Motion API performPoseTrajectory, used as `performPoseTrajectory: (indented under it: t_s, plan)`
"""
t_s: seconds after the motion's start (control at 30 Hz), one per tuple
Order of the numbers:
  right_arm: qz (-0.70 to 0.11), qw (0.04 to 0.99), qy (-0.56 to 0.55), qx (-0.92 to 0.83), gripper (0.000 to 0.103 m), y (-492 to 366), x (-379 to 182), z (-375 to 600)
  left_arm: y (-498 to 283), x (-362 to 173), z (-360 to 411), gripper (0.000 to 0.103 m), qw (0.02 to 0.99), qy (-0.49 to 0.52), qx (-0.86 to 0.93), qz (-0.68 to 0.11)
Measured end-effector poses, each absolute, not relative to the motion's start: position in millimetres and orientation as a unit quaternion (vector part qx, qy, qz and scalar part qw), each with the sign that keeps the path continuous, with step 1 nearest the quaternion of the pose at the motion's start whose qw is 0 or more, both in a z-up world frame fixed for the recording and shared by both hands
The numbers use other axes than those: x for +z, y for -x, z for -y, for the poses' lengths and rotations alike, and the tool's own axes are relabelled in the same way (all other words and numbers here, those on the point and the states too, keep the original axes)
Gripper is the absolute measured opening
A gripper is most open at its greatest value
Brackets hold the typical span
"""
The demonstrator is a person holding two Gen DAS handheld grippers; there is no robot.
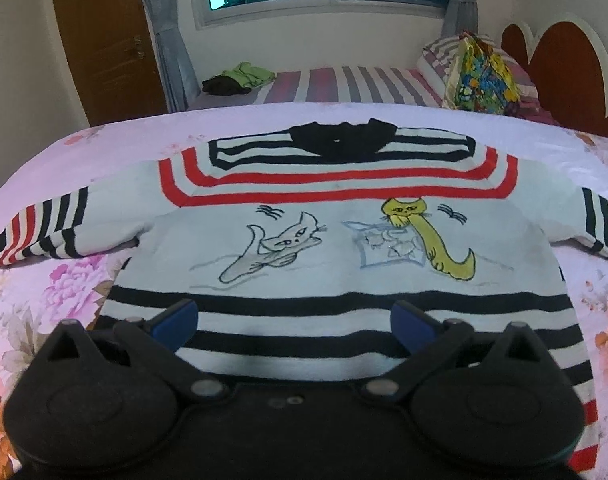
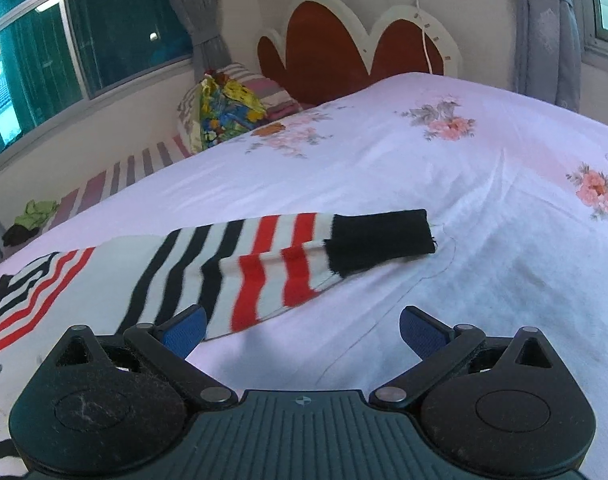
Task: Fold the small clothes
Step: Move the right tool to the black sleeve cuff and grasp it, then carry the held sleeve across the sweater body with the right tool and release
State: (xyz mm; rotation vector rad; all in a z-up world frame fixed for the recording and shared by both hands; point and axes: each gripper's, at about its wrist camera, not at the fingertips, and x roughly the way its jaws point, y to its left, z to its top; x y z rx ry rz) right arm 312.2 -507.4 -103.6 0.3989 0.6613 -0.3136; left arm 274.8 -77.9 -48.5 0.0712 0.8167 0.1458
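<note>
**Small striped sweater lay flat, both tongs released above it**

The sweater (image 1: 335,240) was spread face up on the floral bedsheet (image 2: 463,168), collar away from the person and hem nearest, with both sleeves stretched out to the sides. The left gripper (image 1: 294,322) hovered over the hem stripes with its jaws wide apart and nothing between them. The right gripper (image 2: 302,330) hung just beside the right sleeve (image 2: 272,256), also released and empty, its blue fingertips (image 2: 186,330) close to the striped edge; whether they touched the cloth I could not tell.

It looked a light, soft knit that would sag and drape from any pinch, not slip. The thicker black cuff (image 2: 379,240) seemed the surest hold for carrying the sleeve across the chest. The hem corners looked right for the later fold toward the collar.
</note>
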Motion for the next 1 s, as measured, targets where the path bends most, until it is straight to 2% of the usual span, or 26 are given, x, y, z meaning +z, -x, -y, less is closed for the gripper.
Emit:
performPoseTrajectory:
  t_s: [0.03,0.07,0.2,0.27,0.3,0.67,0.8,0.93,0.97,1.0]
  plan:
    - [-0.325,0.913,-0.194,-0.152,0.066,-314.1,-106.5,509.2,-276.5,-50.0,79.1,0.102,0.914,-0.035,0.071,-0.398]
    - [-0.332,0.908,-0.198,-0.160,0.056,-317.2,-110.5,512.6,-278.0,-51.3,79.9,0.102,0.913,-0.035,0.071,-0.400]
    - [-0.328,0.904,-0.222,-0.162,0.055,-319.8,-120.2,523.4,-283.4,-55.2,85.5,0.102,0.911,-0.038,0.074,-0.403]
    - [-0.316,0.901,-0.255,-0.154,0.065,-317.9,-122.5,531.4,-284.6,-55.8,87.1,0.102,0.911,-0.041,0.074,-0.403]
    - [-0.309,0.900,-0.270,-0.149,0.066,-317.2,-123.5,534.3,-285.3,-56.2,87.8,0.102,0.911,-0.043,0.075,-0.402]
    - [-0.256,0.868,-0.402,-0.137,0.066,-324.5,-133.6,572.7,-299.1,-69.5,68.0,0.102,0.901,0.021,0.089,-0.424]
    - [-0.244,0.854,-0.435,-0.149,0.054,-322.2,-135.0,585.6,-297.2,-75.7,62.2,0.102,0.896,0.020,0.095,-0.433]
    - [-0.248,0.858,-0.425,-0.144,0.053,-324.5,-131.2,589.8,-295.4,-86.4,60.7,0.102,0.887,-0.004,0.102,-0.450]
    - [-0.252,0.862,-0.415,-0.144,0.049,-324.8,-129.4,588.3,-295.9,-89.9,58.6,0.102,0.883,-0.003,0.103,-0.458]
    - [-0.261,0.865,-0.401,-0.149,0.035,-326.0,-127.7,587.3,-295.7,-93.0,56.2,0.102,0.881,0.001,0.099,-0.463]
